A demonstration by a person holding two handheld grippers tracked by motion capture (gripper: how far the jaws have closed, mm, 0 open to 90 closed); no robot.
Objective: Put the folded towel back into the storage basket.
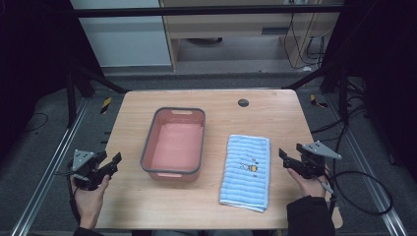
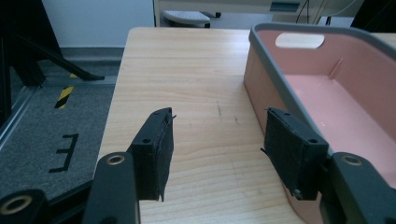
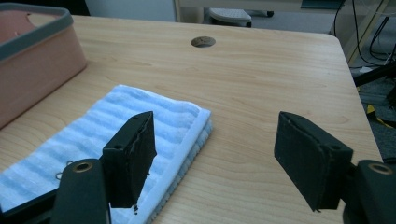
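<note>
high view: the folded blue towel (image 1: 246, 172) lies flat on the table (image 1: 275, 113), right of the pink basin (image 1: 174, 143), long axis running away from the person. the right gripper (image 1: 287, 158) sits just beside its right edge, jaws apart. the left gripper (image 1: 112, 162) rests at the table's left edge, jaws apart too.

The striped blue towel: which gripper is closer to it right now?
Right. The right gripper hovers open just off the towel's right edge; the left gripper sits across the pink tub, near the table's left edge.
</note>
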